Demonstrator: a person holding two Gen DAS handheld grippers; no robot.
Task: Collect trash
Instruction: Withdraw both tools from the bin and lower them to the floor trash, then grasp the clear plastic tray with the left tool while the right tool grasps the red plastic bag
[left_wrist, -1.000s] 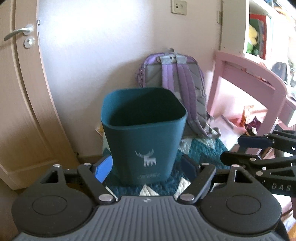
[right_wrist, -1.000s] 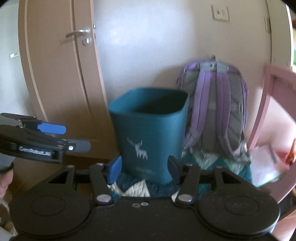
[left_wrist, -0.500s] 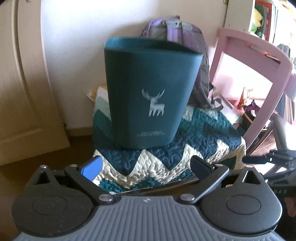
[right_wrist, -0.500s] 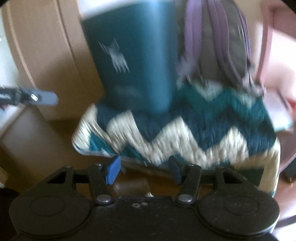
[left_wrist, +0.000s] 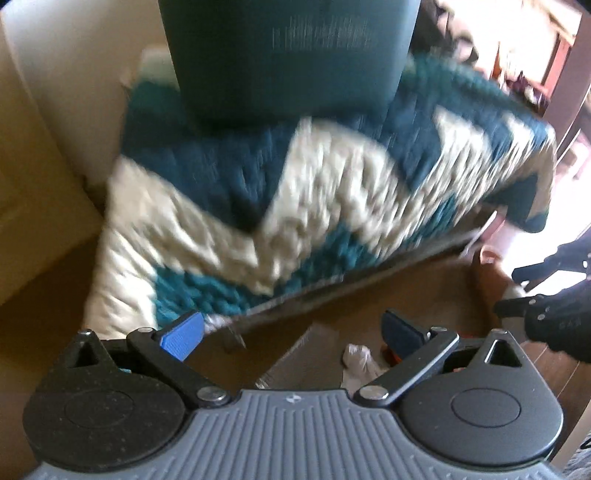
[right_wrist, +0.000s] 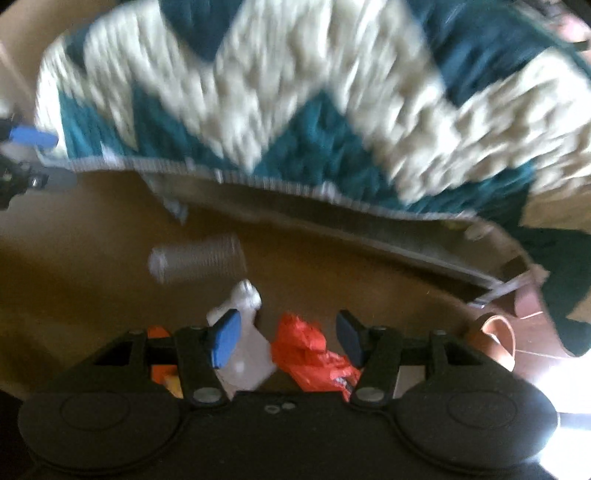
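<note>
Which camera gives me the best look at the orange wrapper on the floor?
Right wrist: the orange wrapper lies in plain sight between the right gripper fingers. The left wrist view shows only an orange sliver behind its finger.

On the brown floor lay a ribbed clear plastic cup (right_wrist: 197, 258) on its side, a white crumpled wrapper (right_wrist: 245, 343) and an orange crumpled wrapper (right_wrist: 314, 350) just beside it. The teal bin (left_wrist: 288, 59) stood upright on the zigzag blanket.

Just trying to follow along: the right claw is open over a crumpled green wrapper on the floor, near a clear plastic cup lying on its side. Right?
Not quite: the wrapper is orange-red, not green. The right wrist view shows it on the floor between the open right claw fingers, with the clear plastic cup lying on its side nearby.
</note>
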